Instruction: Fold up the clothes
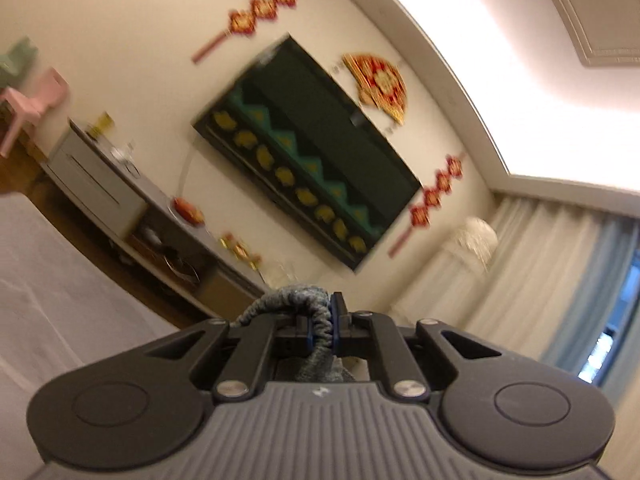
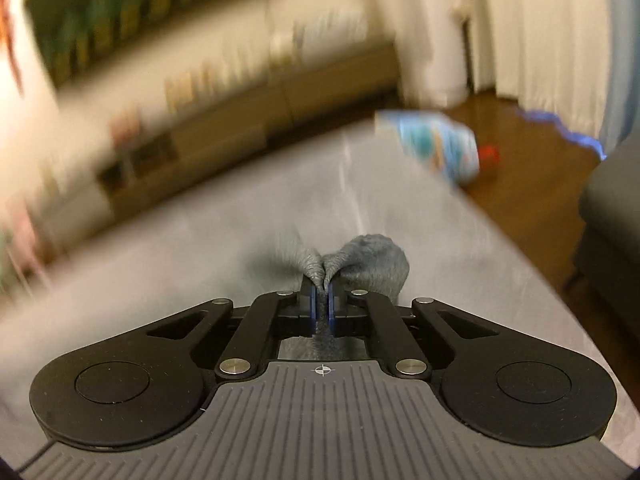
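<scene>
Both my tongs are clamped on the same grey garment (image 2: 374, 260): the left tongs (image 1: 326, 322) pinch a ribbed edge, the right tongs (image 2: 320, 304) a bunched fold, lifted above the grey tabletop (image 2: 240, 232). I judge I'm raising it; next, spread it flat. Beyond: a tissue pack (image 2: 436, 144), cabinet (image 1: 104, 184), television (image 1: 312, 152), curtains (image 1: 552, 264).
</scene>
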Motion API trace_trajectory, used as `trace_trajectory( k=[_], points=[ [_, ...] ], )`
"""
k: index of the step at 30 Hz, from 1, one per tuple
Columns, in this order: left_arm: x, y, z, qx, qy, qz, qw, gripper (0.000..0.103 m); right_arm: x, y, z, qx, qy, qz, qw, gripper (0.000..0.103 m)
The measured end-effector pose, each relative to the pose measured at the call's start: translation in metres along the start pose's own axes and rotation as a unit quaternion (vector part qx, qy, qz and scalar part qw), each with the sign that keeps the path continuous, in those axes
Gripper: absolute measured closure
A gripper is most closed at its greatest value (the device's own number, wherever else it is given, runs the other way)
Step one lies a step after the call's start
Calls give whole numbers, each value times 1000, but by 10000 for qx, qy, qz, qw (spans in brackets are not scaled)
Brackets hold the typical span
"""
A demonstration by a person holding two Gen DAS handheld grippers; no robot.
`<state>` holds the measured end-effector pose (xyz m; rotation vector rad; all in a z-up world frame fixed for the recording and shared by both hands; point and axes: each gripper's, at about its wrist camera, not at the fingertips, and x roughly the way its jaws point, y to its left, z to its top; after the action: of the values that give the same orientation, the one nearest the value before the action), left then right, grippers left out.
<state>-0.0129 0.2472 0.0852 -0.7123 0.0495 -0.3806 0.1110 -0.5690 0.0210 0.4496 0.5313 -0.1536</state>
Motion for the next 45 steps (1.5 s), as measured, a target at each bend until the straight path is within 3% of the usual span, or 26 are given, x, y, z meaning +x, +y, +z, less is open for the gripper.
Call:
trace_trajectory(
  k=[4,7,10,13,14,16,17,19,21,24,29,31,32,33,37,39,40,42,45],
  points=[
    [-16,-1,17,-115,-445,-41,9989,95,-41,-17,14,871,-789,221,9928,103],
    [-33,0,23,-353,-822,-133,9959,95,-55,-47,10,1921,-1107,581,9734,103],
    [-40,4,25,-516,-996,-105,9936,95,-45,-77,-3,2526,-861,114,9637,103],
    [-33,9,19,-363,-740,159,9965,95,-18,-92,-21,2245,-340,-774,9708,103],
    [-28,9,17,-284,-600,230,9975,95,-8,-90,-26,1989,-129,-973,9751,97],
    [-16,10,10,-174,-352,370,9985,95,11,-82,-33,1304,356,-1283,9825,71],
    [-11,10,7,-142,-235,413,9988,95,11,-70,-37,861,521,-1300,9864,58],
    [-1,6,3,-107,-92,381,9992,95,-1,-43,-45,-14,650,-1320,9891,46],
    [7,1,0,-66,2,296,9995,95,-24,-18,-58,-658,650,-1333,9867,21],
    [10,-9,-2,21,43,86,10000,95,-52,12,-81,-1186,835,-1112,9832,15],
    [2,-5,-2,-138,86,99,9998,95,-66,44,-127,-1451,1616,-406,9753,16],
    [-1,-1,-2,-212,99,164,9996,95,-61,55,-140,-1721,1817,-400,9674,45],
    [-2,0,-2,-231,119,179,9995,95,-58,60,-144,-1856,1862,-490,9636,85],
    [-3,1,-2,-229,135,191,9995,95,-55,64,-147,-1986,1905,-586,9596,103],
    [-13,0,3,-191,24,141,9997,95,-85,70,-127,-2032,937,-728,9719,103],
    [-22,3,8,-321,-170,116,9993,95,-115,64,-109,-1678,56,-657,9836,103],
    [-28,7,11,-455,-295,123,9985,95,-133,59,-99,-1436,-493,-601,9866,103],
    [-36,18,15,-778,-503,225,9954,95,-161,38,-85,-802,-1137,-706,9877,103],
    [-33,39,16,-1181,-300,817,9892,95,-150,-10,-90,-71,-325,-931,9951,103]
  ],
)
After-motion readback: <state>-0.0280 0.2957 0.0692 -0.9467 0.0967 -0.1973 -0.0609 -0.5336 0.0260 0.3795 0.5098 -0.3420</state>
